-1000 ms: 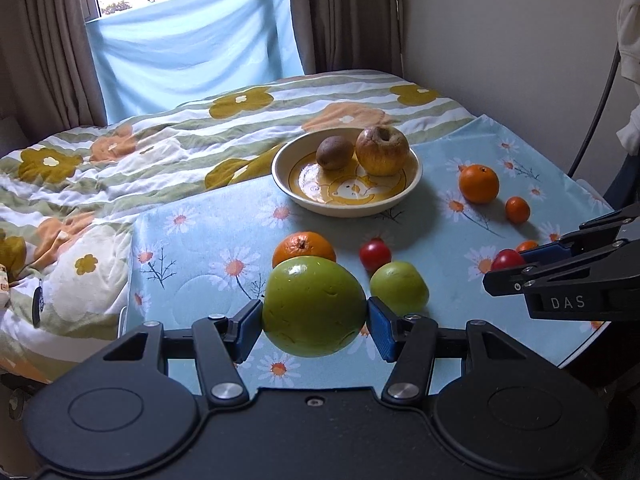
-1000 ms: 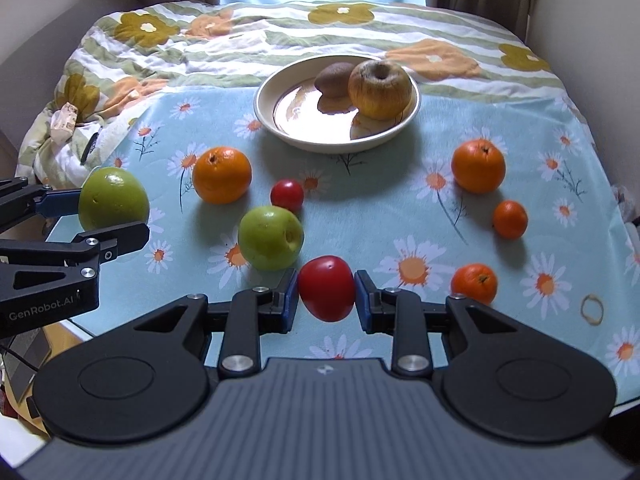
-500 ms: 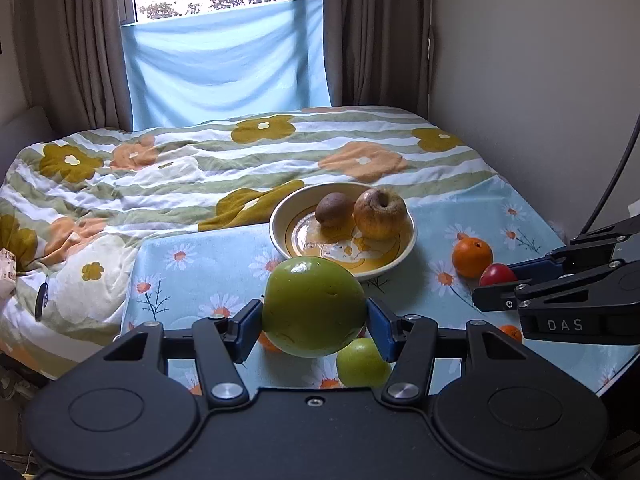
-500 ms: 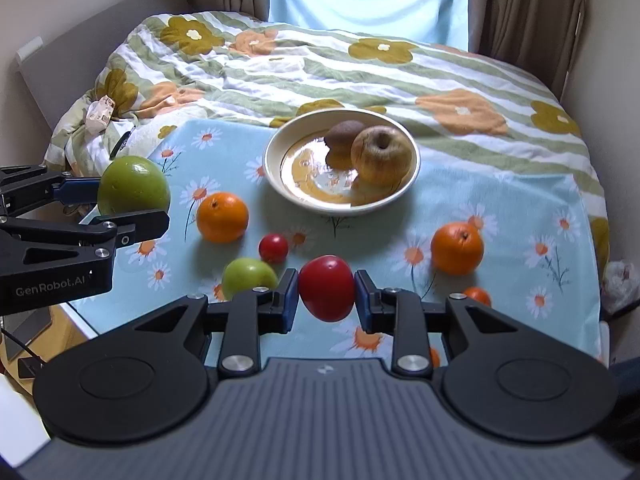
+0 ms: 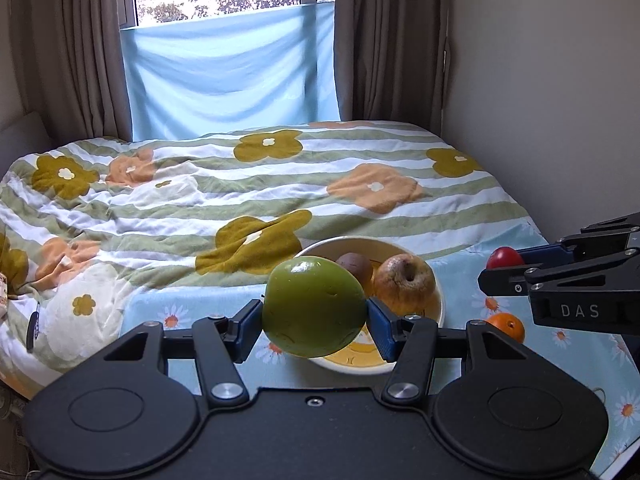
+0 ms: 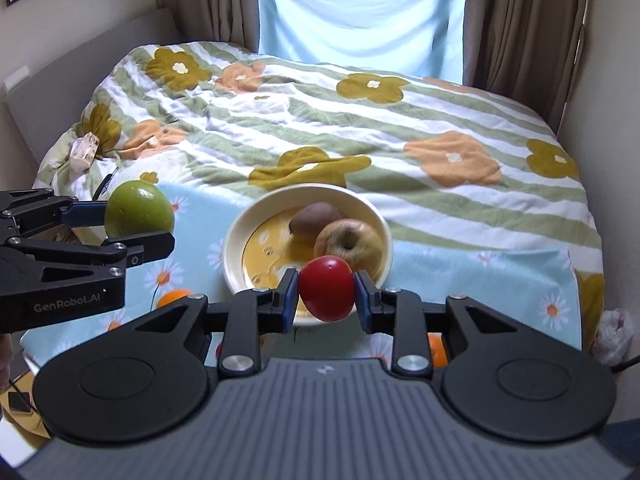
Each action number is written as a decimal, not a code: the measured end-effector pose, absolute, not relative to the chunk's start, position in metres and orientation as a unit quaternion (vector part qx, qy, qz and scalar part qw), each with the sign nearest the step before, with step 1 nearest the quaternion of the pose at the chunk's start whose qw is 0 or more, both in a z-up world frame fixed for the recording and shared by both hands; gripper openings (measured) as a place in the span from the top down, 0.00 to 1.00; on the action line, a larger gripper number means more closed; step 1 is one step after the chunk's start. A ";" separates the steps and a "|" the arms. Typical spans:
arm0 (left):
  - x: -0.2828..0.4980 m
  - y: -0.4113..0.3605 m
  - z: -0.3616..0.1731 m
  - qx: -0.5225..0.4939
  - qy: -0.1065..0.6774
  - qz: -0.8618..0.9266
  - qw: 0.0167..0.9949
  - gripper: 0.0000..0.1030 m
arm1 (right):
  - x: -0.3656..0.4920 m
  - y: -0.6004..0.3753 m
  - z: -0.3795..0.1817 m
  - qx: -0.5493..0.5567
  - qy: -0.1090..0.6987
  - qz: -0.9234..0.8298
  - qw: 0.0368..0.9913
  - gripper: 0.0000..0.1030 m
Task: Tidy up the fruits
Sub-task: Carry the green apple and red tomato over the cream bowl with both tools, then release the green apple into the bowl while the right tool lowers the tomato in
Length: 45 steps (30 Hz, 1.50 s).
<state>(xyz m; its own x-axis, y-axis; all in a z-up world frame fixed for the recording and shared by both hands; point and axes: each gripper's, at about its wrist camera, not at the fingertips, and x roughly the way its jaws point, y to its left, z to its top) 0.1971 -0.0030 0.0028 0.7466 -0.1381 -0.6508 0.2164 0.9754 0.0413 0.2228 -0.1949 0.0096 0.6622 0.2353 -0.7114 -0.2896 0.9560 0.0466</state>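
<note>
My left gripper (image 5: 314,322) is shut on a large green apple (image 5: 314,308), held in the air just in front of the cream bowl (image 5: 438,308). My right gripper (image 6: 326,298) is shut on a small red fruit (image 6: 326,294), raised over the near rim of the same bowl (image 6: 236,256). Inside the bowl lie a brown kiwi (image 6: 314,218) and a yellowish wrinkled apple (image 6: 348,242). From the right wrist view the left gripper (image 6: 136,226) with its green apple (image 6: 138,210) hangs to the left of the bowl. The right gripper (image 5: 506,268) shows at the right edge of the left wrist view.
A light blue daisy cloth (image 6: 480,276) covers the near end of a bed with a striped flower quilt (image 6: 360,128). Oranges lie on the cloth (image 5: 506,326), (image 6: 174,296). Walls close in on the right; curtains and a window stand behind.
Both grippers rose and moved forward toward the bowl with their fruit still held. The loose fruits on the cloth slid out of sight beneath them, and the bowl now sits right behind the fingertips.
</note>
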 end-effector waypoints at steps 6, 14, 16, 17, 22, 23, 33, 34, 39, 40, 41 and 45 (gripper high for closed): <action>0.246 -0.010 -0.010 0.064 0.356 -0.102 0.927 0.41 | 0.273 -0.191 0.004 -0.030 0.391 0.139 0.910 0.57; 0.310 -0.017 -0.041 0.074 0.387 -0.112 0.912 0.41 | 0.330 -0.192 -0.017 -0.004 0.410 0.122 0.904 0.57; 0.322 -0.019 -0.049 0.076 0.394 -0.113 0.909 0.41 | 0.340 -0.192 -0.023 -0.001 0.417 0.119 0.901 0.57; 0.328 -0.020 -0.053 0.079 0.397 -0.113 0.907 0.41 | 0.345 -0.192 -0.026 0.000 0.419 0.118 0.900 0.57; 0.353 -0.027 -0.071 0.094 0.411 -0.120 0.899 0.41 | 0.363 -0.194 -0.040 0.006 0.434 0.109 0.894 0.57; 0.357 -0.029 -0.075 0.096 0.415 -0.122 0.896 0.41 | 0.366 -0.194 -0.042 0.006 0.436 0.107 0.893 0.57; 0.370 -0.035 -0.091 0.103 0.430 -0.129 0.888 0.37 | 0.383 -0.199 -0.057 0.013 0.452 0.097 0.887 0.57; 0.371 -0.035 -0.091 0.101 0.430 -0.129 0.888 0.23 | 0.384 -0.199 -0.057 0.013 0.453 0.096 0.886 0.57; 0.364 -0.027 -0.085 0.102 0.420 -0.123 0.893 0.06 | 0.385 -0.200 -0.056 0.016 0.452 0.095 0.887 0.57; 0.361 -0.025 -0.083 0.105 0.418 -0.123 0.894 0.06 | 0.385 -0.200 -0.056 0.015 0.452 0.096 0.887 0.57; 0.358 -0.023 -0.081 0.106 0.416 -0.123 0.895 0.06 | 0.385 -0.200 -0.056 0.015 0.452 0.096 0.887 0.57; 0.344 -0.014 -0.072 0.102 0.410 -0.118 0.899 0.05 | 0.386 -0.199 -0.055 0.011 0.454 0.100 0.885 0.57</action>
<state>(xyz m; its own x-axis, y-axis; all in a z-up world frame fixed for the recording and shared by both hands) 0.3444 -0.0138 -0.0723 0.6360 -0.1290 -0.7608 0.2969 0.9510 0.0869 0.3861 -0.1992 -0.0552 0.5677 0.1863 -0.8019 -0.1667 0.9799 0.1096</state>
